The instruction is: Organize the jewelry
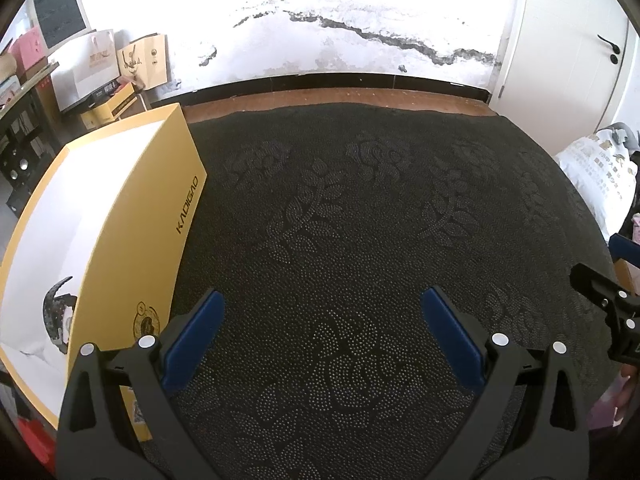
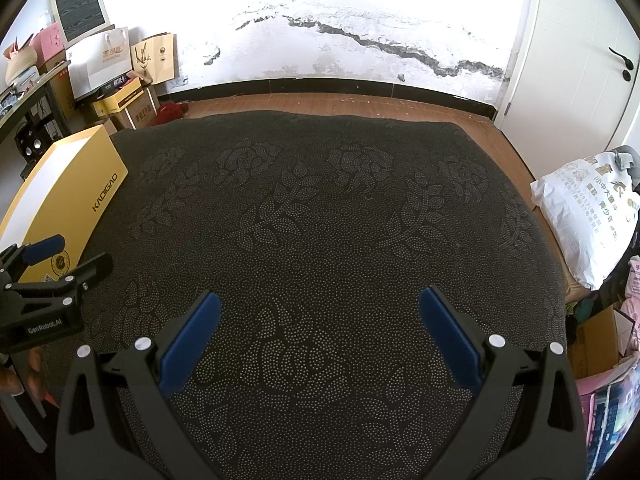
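Surface: bench [image 1: 360, 208] under a dark cloth with a dotted rose pattern.

Left hand-held gripper [image 1: 322, 312]: fingers spread wide, nothing between them, over the near part of the cloth.

Right hand-held gripper [image 2: 320, 312]: likewise wide apart and holding nothing.

Yellow box [image 1: 132, 216], marked KADIGAO: on the bench's left edge, long axis running from the near left toward the far left corner, printed side facing the cloth.

Jewelry: not visible in either view.

Right view only: red cloth [image 2: 172, 112] on the floor beyond the far edge; the white printed bag [image 2: 588, 216] right of the bench appears in full. Left view shows the box's white top with a dark picture.
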`<action>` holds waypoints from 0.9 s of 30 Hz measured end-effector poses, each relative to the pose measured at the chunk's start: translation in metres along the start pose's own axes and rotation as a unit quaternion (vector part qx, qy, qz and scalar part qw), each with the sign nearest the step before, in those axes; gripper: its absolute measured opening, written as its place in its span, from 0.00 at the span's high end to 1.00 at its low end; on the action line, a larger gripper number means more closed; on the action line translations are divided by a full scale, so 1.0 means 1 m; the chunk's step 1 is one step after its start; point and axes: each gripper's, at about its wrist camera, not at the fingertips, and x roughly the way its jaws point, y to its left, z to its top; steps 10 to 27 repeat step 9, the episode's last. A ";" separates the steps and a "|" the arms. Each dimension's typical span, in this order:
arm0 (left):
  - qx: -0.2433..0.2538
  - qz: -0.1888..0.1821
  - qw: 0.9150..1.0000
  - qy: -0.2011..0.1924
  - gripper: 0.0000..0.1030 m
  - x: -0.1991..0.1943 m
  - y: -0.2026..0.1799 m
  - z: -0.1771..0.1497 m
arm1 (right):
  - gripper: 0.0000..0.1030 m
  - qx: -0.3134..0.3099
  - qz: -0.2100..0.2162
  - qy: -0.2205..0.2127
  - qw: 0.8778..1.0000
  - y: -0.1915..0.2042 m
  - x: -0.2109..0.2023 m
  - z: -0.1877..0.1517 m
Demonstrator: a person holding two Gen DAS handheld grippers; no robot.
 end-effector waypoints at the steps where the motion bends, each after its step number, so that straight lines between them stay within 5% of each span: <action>1: -0.002 -0.002 1.000 0.002 0.06 0.000 0.000 0.000 | 0.06 0.001 0.000 0.000 1.000 0.001 0.000 0.000; 27: 0.002 -0.001 1.000 0.008 0.06 0.003 -0.001 -0.001 | 0.06 0.001 -0.002 0.003 1.000 0.000 0.001 0.000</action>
